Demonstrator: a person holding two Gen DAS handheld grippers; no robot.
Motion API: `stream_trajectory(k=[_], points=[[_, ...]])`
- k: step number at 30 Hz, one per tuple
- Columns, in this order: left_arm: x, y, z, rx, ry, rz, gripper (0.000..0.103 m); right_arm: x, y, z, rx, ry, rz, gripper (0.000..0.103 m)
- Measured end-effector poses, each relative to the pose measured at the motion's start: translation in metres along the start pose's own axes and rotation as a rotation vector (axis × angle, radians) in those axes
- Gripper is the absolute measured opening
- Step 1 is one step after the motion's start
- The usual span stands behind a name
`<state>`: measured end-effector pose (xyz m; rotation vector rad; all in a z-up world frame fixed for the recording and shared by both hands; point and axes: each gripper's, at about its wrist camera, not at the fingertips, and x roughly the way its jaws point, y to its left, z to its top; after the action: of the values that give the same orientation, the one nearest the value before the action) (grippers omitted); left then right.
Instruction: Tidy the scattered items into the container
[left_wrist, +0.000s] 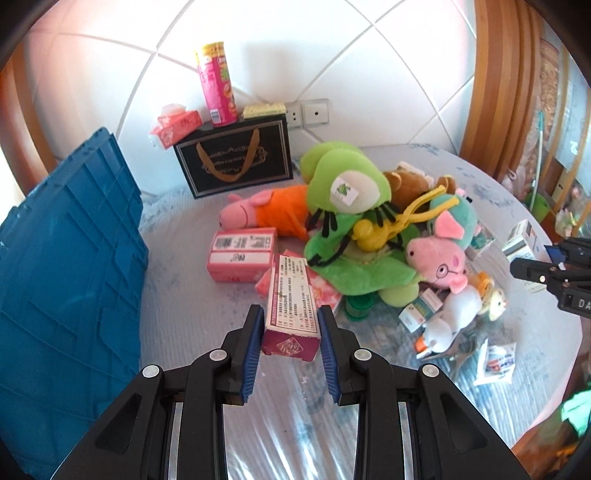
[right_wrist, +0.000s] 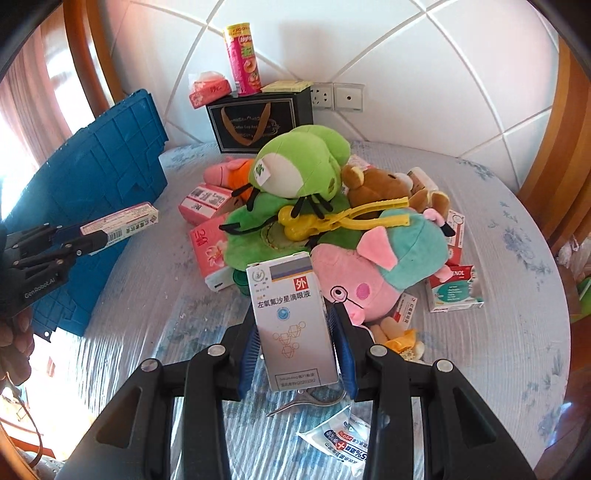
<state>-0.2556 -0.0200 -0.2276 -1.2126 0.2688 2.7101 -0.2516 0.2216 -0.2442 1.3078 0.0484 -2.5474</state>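
Round table (left_wrist: 177, 295), blue crate (left_wrist: 70, 258) alongside, contents unseen, toys heaped outside

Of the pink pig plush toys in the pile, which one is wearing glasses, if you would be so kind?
The pig with the teal hat, at the near edge of the pile, has round glasses drawn on; the pig in the orange top near the black box has none.

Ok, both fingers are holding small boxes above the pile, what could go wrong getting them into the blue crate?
1. The left gripper pinches only the near end of the long pink box, which could pivot or slip.
2. The silver box in the right gripper blocks its view downward.
3. The blue crate sits left, so both hands may crowd there.
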Motion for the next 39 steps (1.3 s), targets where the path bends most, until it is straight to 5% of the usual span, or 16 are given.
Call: stream_trajectory(k=[22,39], points=[[-0.105,0.027,0.051,0.034,-0.135,-0.002,0.029,-0.076,0.038,0.027,0.054,-0.105,-0.013,0.036],[-0.150,0.111,0.047,-0.045,-0.215,0.008,0.029,-0.090,0.124,0.064,-0.059,-0.152,-0.026,0.036]])
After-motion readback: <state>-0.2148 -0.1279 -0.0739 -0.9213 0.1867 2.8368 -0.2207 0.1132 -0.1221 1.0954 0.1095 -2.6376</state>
